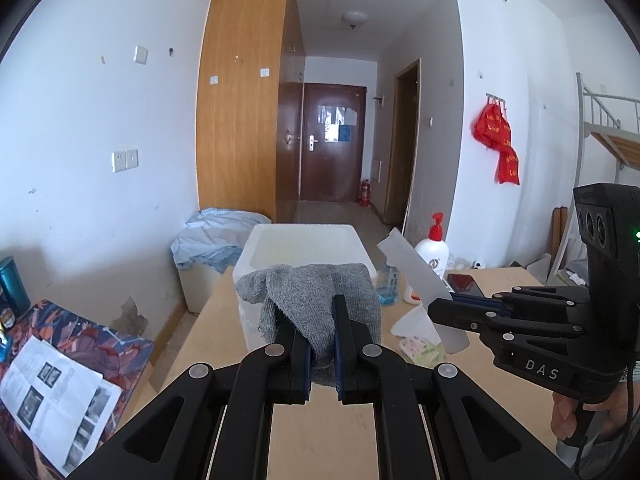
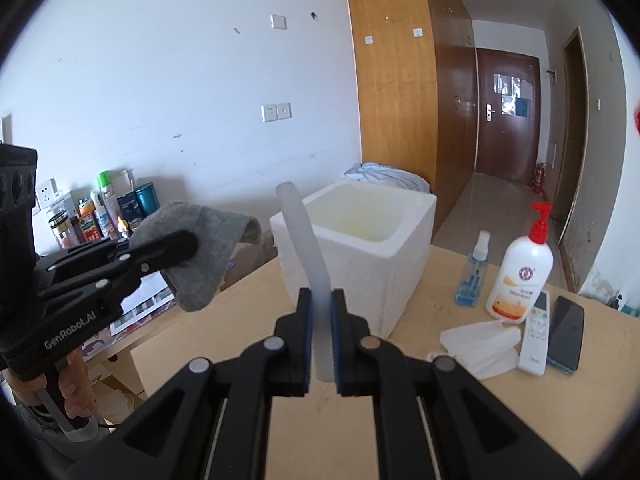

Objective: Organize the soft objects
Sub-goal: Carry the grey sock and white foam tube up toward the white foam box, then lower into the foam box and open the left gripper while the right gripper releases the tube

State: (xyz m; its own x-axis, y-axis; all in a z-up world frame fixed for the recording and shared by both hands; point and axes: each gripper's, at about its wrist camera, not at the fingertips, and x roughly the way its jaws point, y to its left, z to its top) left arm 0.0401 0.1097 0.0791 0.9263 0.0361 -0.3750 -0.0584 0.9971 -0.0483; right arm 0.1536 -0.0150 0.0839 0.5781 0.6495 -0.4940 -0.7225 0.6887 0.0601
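Grasping one grey cloth [image 1: 316, 312] in left gripper [image 1: 322, 344] jaws (right gripper [image 2: 320, 332] pinches one translucent strip [image 2: 308, 256]) beside one foam box [image 2: 360, 248].

Both grippers matte black plastic w/ scissor-style linkage arms, round silver pivot screws, blue pads inside fingers. Left gripper [image 2: 192, 246]: white "GenRobot.AI" on side, three round lenses on upper block, cable at grip base. Right gripper [image 1: 440, 310]: white "DAS" lettering, three lenses, green LED, black cable. Bare skin on left hand [image 2: 74, 390] and right hand [image 1: 566, 416].
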